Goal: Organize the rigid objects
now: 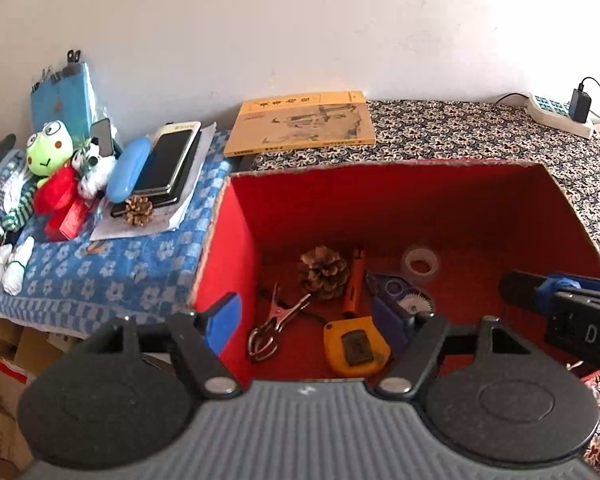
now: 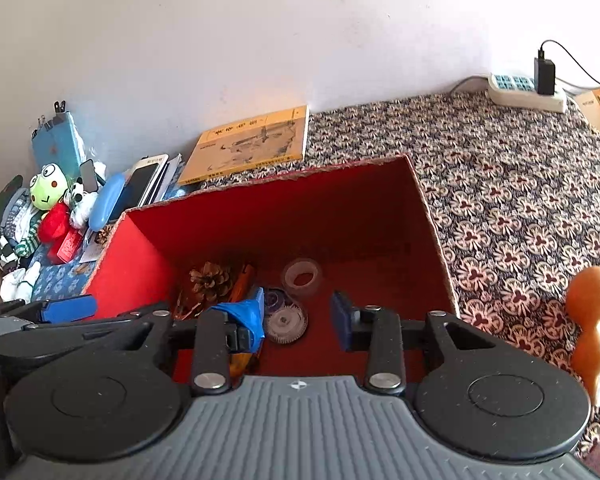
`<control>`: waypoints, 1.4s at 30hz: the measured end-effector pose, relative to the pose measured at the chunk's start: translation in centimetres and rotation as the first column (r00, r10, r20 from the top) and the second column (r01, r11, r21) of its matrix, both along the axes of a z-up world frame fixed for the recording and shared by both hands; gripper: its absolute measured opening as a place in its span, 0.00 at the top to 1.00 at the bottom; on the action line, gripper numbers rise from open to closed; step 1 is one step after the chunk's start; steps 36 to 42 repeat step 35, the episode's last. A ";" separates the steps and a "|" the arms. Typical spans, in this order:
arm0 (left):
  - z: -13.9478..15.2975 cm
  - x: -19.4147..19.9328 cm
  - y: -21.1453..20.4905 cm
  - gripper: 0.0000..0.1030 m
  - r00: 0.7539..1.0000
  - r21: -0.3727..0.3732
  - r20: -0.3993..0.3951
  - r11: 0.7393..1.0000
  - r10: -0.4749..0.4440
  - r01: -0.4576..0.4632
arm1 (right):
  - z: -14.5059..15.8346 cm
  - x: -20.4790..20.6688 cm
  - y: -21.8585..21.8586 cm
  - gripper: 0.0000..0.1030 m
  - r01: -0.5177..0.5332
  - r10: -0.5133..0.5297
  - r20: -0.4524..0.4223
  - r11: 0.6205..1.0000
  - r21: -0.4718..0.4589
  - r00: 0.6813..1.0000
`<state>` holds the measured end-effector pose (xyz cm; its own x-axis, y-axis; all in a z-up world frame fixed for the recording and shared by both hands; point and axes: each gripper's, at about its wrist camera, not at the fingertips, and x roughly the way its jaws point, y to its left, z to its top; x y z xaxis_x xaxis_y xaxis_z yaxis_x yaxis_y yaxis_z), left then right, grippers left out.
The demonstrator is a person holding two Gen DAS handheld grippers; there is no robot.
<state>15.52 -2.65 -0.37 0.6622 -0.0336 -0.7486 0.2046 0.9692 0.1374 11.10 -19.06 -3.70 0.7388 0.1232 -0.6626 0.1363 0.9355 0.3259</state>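
Observation:
A red open box (image 1: 380,200) (image 2: 260,216) stands in front of me. Inside lie a pine cone (image 1: 324,270) (image 2: 210,280), an orange tool (image 1: 354,284), a metal clip (image 1: 276,320), a yellow tape measure (image 1: 356,346), a clear tape roll (image 1: 420,264) (image 2: 301,278) and a blue correction tape (image 1: 400,300) (image 2: 282,316). My left gripper (image 1: 312,316) is open and empty over the box's near left. My right gripper (image 2: 298,320) is open and empty over the box; it also shows in the left wrist view (image 1: 560,300).
A blue patterned cloth at left holds a second pine cone (image 1: 139,210), phones (image 1: 168,164), a blue case (image 1: 128,168) and plush toys (image 1: 52,164). A yellow book (image 1: 304,122) lies behind the box. A power strip (image 2: 528,90) sits far right. An orange object (image 2: 592,320) is at right.

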 end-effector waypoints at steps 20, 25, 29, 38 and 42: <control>-1.3 1.2 -0.1 0.09 1.000 -0.002 -0.005 1.000 -0.018 0.018 | -1.4 0.9 -0.3 0.80 0.011 -0.010 0.025 1.000 -0.028 1.000; -1.5 1.4 -0.1 0.09 1.000 0.001 -0.012 1.000 -0.015 0.015 | -1.2 0.9 -0.5 0.80 0.016 -0.015 0.039 0.999 -0.035 0.999; -1.5 1.4 -0.2 0.09 1.000 0.002 -0.012 1.000 -0.027 0.028 | -1.1 0.8 -0.5 0.80 0.019 -0.018 0.042 0.999 -0.030 0.999; -1.4 1.3 0.0 0.09 1.000 -0.016 -0.009 1.000 -0.024 0.023 | -0.7 0.4 -0.5 0.80 0.027 -0.025 0.058 0.999 -0.037 0.998; -1.4 1.3 0.0 0.09 1.000 -0.016 -0.009 1.000 -0.024 0.023 | -0.7 0.4 -0.5 0.80 0.027 -0.025 0.058 0.999 -0.037 0.998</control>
